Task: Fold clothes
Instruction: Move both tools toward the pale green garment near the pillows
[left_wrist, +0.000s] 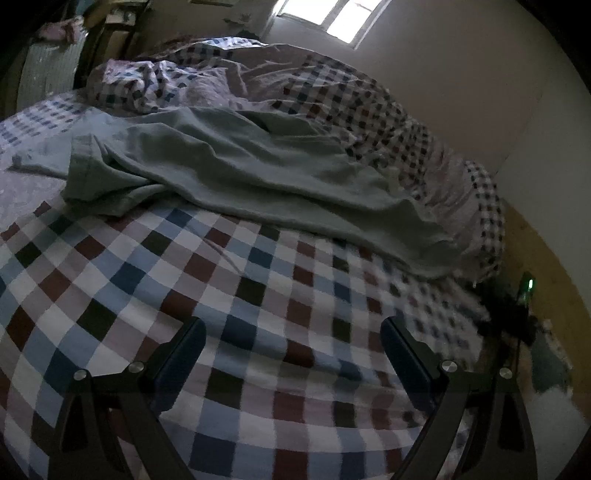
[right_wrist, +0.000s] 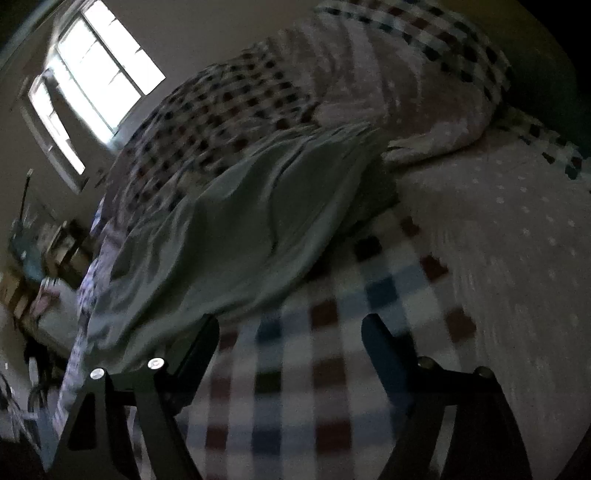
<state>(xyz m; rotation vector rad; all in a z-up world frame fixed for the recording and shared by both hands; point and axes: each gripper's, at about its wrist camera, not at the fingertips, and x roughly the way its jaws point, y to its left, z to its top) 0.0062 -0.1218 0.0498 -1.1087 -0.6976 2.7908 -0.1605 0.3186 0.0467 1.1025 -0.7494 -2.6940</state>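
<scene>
One grey-green garment (left_wrist: 236, 173) is lying rumpled mid-frame: soft, light, floppy; best pinched at a hem corner. Left gripper (left_wrist: 293, 347) and right gripper (right_wrist: 290, 341) are gaping wide, empty.

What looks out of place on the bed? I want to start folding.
The grey-green garment lies crumpled and skewed across the checked bedspread, one end draped over the bunched quilt. Nothing looks damaged.
</scene>
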